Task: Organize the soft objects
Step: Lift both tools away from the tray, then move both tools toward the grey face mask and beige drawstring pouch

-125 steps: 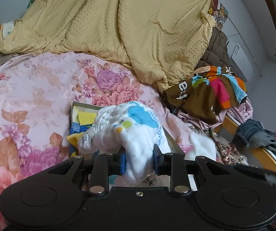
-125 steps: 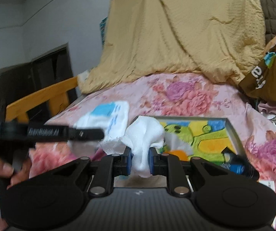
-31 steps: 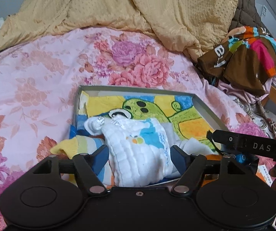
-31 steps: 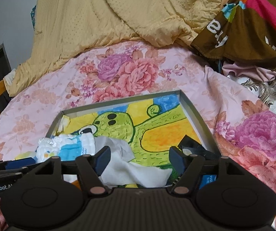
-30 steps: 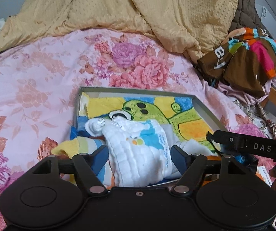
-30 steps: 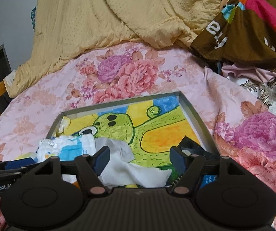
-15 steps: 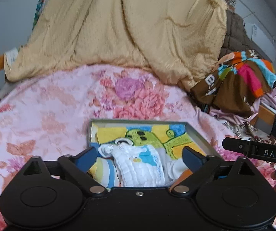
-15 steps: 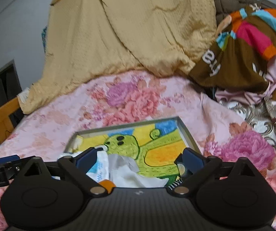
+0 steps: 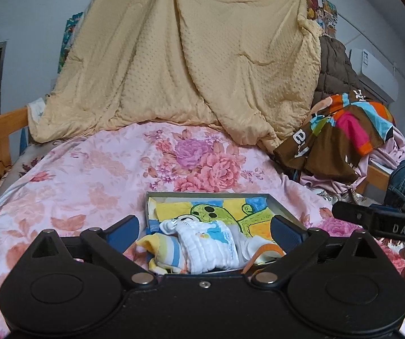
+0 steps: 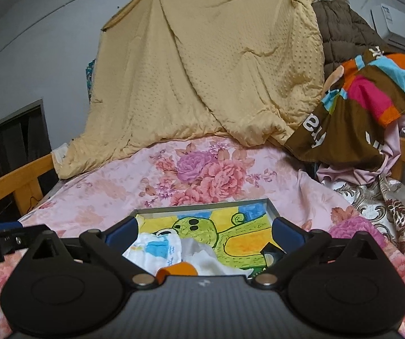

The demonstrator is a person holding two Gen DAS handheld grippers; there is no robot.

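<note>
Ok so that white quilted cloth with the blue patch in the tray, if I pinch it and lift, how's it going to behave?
The white quilted cloth lies crumpled in soft folds, so it will likely droop and unfold rather than hold shape. It looks thin and probably light. It overlaps the striped yellow cloth in the tray, so a pinch may drag that along.

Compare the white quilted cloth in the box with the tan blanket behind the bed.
The white quilted cloth is small and bunched up inside the box; the tan blanket is large and hangs spread out. The cloth is white with blue and orange prints; the blanket is plain tan. Both have a bumpy, textured surface.
</note>
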